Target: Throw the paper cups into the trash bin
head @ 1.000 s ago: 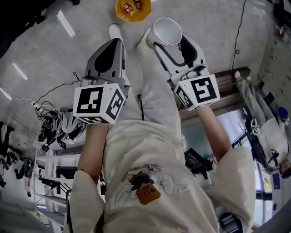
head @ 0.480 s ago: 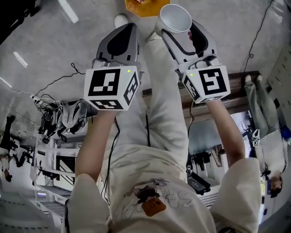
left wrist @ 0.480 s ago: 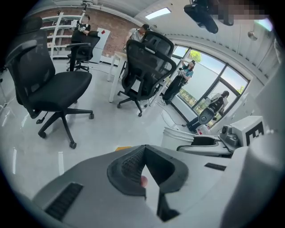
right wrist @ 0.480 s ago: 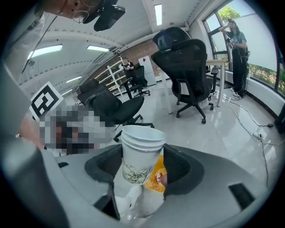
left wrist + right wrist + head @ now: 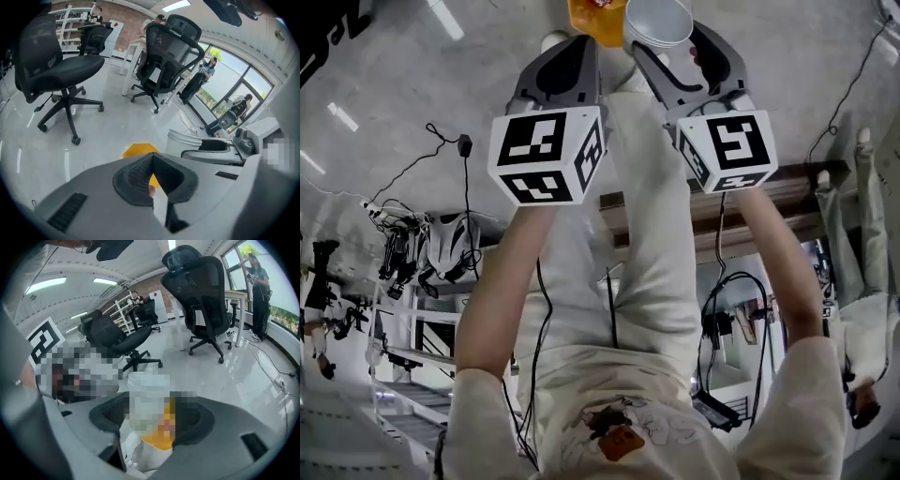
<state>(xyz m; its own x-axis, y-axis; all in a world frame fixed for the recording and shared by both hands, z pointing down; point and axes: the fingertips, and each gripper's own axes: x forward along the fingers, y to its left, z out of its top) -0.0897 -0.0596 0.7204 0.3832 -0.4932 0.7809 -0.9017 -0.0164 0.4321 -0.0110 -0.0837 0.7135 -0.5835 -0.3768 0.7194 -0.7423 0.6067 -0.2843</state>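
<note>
Right claw [image 5: 664,45] is clamped on a white paper cup [image 5: 656,19], whose open mouth is turned toward the head camera. Left claw [image 5: 151,158] is closed, with nothing gripped. Just past both tips, an orange trash bin [image 5: 137,151] is seen on the grey floor [image 5: 103,126]. Office chairs [image 5: 56,70] are ranged farther off.

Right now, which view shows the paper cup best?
Head view: the paper cup shows its open mouth, clamped in the right gripper. Left gripper view shows only its side wall; right gripper view has it between the jaws, mostly under a mosaic patch.
</note>
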